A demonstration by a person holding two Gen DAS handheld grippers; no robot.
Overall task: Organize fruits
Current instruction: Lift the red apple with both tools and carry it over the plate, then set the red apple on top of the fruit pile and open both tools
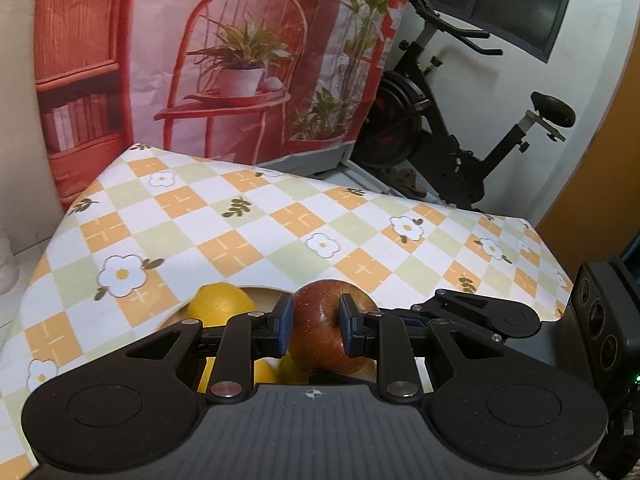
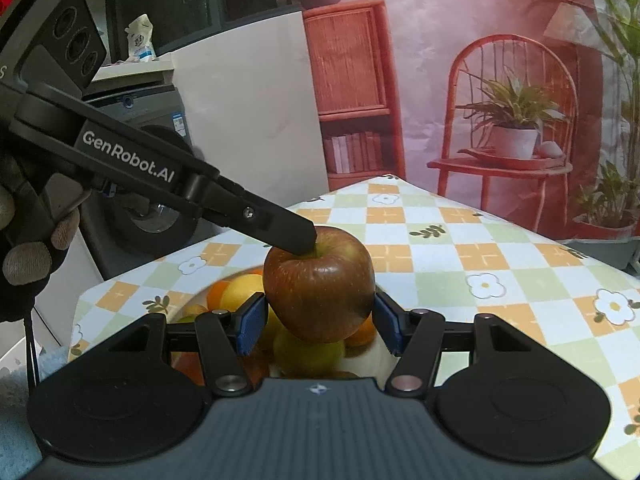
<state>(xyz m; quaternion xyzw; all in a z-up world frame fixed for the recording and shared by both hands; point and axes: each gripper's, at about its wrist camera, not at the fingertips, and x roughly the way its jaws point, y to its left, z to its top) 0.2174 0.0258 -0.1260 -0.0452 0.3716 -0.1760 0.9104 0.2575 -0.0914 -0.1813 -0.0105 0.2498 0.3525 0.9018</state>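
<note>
Left wrist view: the left tongs (image 1: 316,322) pinch the red apple (image 1: 324,336) at lower centre, above a bowl of fruit.

Right wrist view: the right tongs (image 2: 318,322) bracket its widest sides, contact unclear. Firm, smooth, likely slippery.

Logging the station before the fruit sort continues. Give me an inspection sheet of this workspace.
Surface: checked flower-print tablecloth.
Job's things: red apple over a dish holding a yellow citrus fruit, an orange and a green apple.
Clutter: nothing seen.
Grippers: left claw shut on the red apple's top; right claw flanks it, contact unclear.
Cables: thin black cord below the gloved hand.
Surroundings: printed backdrop, exercise bike, washing machine.
</note>
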